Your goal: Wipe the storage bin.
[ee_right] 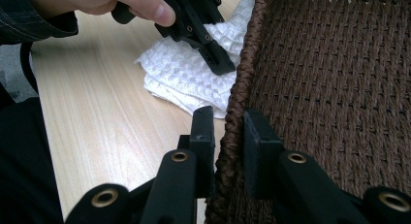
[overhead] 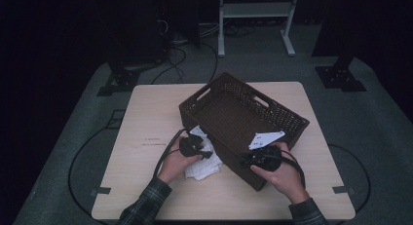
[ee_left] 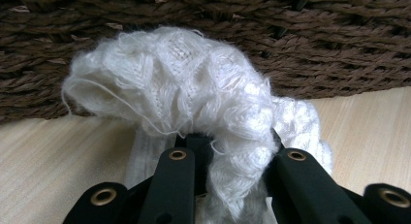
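the white knitted cloth (ee_left: 194,103) lay on the table (overhead: 146,118) against the brown woven basket (overhead: 243,118), bunched up between the left gripper (ee_left: 232,151) jaws, which were clamped on a fold of it. the right gripper (ee_right: 228,132) was closed on the basket's near rim.

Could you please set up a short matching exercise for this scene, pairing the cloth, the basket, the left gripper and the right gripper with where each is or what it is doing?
Things:
1. white cloth
2. woven basket
3. left gripper
4. right gripper

States:
A. clamped on the brown rim
B. lying on the table beside the basket's wall
C. dark brown, nothing visible inside
D. closed on bunched white fabric

Pairs: 1-B, 2-C, 3-D, 4-A
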Action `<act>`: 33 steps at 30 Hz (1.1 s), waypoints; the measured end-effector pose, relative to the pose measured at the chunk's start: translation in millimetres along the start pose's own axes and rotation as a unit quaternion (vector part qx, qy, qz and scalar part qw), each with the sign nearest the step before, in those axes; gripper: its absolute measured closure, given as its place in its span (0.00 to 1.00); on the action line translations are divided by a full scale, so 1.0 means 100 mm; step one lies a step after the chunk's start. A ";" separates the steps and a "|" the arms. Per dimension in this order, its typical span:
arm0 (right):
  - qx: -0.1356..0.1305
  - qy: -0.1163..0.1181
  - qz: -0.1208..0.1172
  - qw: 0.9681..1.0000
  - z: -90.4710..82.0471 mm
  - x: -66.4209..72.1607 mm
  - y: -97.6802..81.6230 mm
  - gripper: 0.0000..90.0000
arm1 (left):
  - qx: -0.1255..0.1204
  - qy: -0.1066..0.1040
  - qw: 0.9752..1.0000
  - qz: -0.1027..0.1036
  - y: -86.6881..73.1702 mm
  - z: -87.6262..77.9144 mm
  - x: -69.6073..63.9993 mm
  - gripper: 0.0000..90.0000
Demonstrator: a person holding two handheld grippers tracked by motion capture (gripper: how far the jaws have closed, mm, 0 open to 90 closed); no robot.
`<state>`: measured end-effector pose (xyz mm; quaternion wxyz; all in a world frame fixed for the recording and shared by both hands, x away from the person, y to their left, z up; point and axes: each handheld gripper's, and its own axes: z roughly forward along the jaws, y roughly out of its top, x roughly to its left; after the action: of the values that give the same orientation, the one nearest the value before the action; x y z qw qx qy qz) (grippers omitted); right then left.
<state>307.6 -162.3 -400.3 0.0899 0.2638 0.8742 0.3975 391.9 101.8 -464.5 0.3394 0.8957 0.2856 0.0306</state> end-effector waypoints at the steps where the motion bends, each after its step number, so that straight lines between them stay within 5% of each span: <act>1: 0.000 0.000 0.000 1.000 0.00 0.00 0.00 0.84 | 0.001 0.001 1.000 0.002 0.01 -0.01 0.00 0.84; 14: 0.000 0.000 0.001 1.000 0.00 0.00 0.00 0.84 | -0.032 -0.004 0.999 0.024 0.14 -0.24 -0.15 0.84; 27: 0.001 -0.008 -0.001 1.000 0.05 0.00 0.05 0.85 | -0.092 -0.027 0.995 0.027 0.24 -0.51 -0.25 0.84; 33: 0.003 -0.010 -0.006 1.000 0.10 -0.01 0.10 0.85 | -0.083 -0.020 0.996 0.028 0.24 -0.50 -0.24 0.84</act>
<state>316.3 -150.5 -399.6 0.0997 0.2629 0.8761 0.3915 371.7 104.1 -408.0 0.4174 0.8725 0.2499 0.0462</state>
